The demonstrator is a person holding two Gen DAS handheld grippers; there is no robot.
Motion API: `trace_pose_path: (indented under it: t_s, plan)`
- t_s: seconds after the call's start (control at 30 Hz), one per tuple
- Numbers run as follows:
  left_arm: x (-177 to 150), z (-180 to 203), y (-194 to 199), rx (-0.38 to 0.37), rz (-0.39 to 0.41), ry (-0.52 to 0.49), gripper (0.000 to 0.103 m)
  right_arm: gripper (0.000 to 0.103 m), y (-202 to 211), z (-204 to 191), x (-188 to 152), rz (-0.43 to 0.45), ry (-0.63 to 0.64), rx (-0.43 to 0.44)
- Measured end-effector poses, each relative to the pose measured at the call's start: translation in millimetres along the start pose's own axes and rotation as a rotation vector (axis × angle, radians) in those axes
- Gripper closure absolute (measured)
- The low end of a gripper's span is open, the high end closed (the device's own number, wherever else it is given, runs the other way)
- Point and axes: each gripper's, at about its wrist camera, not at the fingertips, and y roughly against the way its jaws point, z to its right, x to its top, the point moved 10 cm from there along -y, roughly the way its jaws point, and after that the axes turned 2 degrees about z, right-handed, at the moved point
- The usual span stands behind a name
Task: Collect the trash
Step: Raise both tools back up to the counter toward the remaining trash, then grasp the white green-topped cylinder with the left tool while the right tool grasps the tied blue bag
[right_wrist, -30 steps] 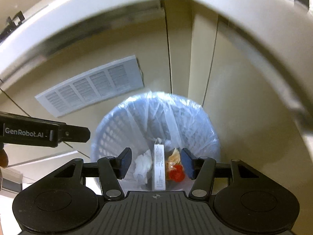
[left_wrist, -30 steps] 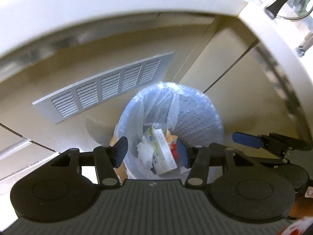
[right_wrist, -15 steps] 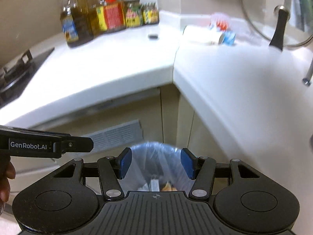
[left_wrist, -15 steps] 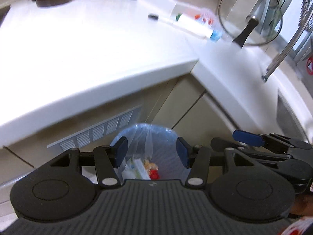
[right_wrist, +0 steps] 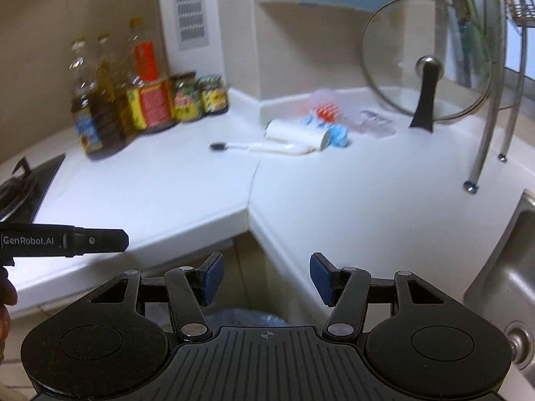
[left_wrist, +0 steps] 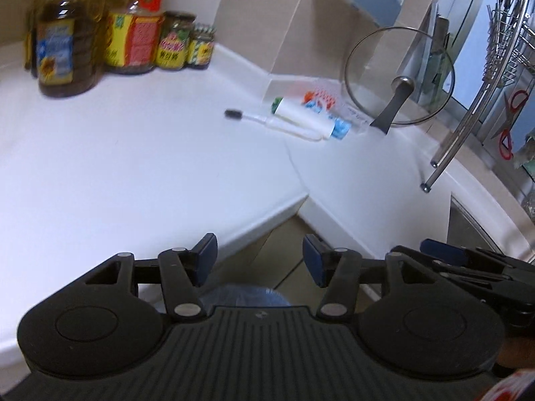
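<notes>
My left gripper point(left_wrist: 260, 260) is open and empty, held above the front edge of the white corner counter point(left_wrist: 133, 167). My right gripper point(right_wrist: 266, 279) is open and empty beside it. Only the rim of the blue-lined trash bin point(left_wrist: 244, 295) shows below the counter, also in the right wrist view point(right_wrist: 245, 317). At the back corner lie a white roll point(left_wrist: 304, 115), a white brush with a black tip point(left_wrist: 267, 122) and crumpled clear wrappers with red and blue print point(right_wrist: 331, 117). The left gripper's body point(right_wrist: 63, 242) shows at the left of the right wrist view.
Oil bottles and jars point(left_wrist: 110, 36) stand at the back left. A glass pot lid point(left_wrist: 399, 77) leans on the wall at the right. A metal rack's legs point(right_wrist: 485, 133) and a sink point(right_wrist: 511, 267) are at the right; a stove point(right_wrist: 20, 190) is at the left.
Both grippers have risen and tilted up from over the trash bin to counter level. The bin with its trash has dropped almost out of view. Both stay open.
</notes>
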Motion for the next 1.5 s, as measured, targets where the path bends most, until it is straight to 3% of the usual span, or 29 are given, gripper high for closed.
trace_pose_path:
  t_s: [0.17, 0.37, 0.8, 0.9, 1.03, 1.27, 1.3, 1.33, 1.5]
  plan:
    - [19, 15, -17, -0.015, 0.012, -0.023, 0.049, 0.042, -8, 27, 14, 0.017, -0.023, -0.034]
    - [39, 24, -55, 0.007, 0.011, -0.005, 0.048, 0.042, -47, 64, 47, 0.034, -0.008, -0.026]
    - [107, 45, -159, 0.090, -0.013, 0.012, 0.047, 0.043, -197, 133, 135, 0.025, -0.023, 0.086]
    - [117, 48, -176, 0.103, -0.017, 0.015, 0.047, 0.051, -223, 138, 148, 0.014, -0.034, 0.113]
    - [125, 52, -193, 0.114, -0.026, 0.008, 0.047, 0.057, -254, 140, 152, -0.047, -0.019, 0.148]
    - [132, 52, -207, 0.127, -0.035, 0.008, 0.046, 0.058, -272, 128, 144, -0.115, 0.029, 0.236]
    - [133, 51, -208, 0.128, -0.037, 0.009, 0.046, 0.060, -273, 127, 142, -0.115, 0.034, 0.236]
    - [133, 51, -209, 0.129, -0.038, 0.009, 0.046, 0.069, -272, 125, 142, -0.112, 0.045, 0.235]
    - [134, 47, -212, 0.129, -0.044, 0.013, 0.046, 0.077, -265, 119, 136, -0.104, 0.053, 0.237]
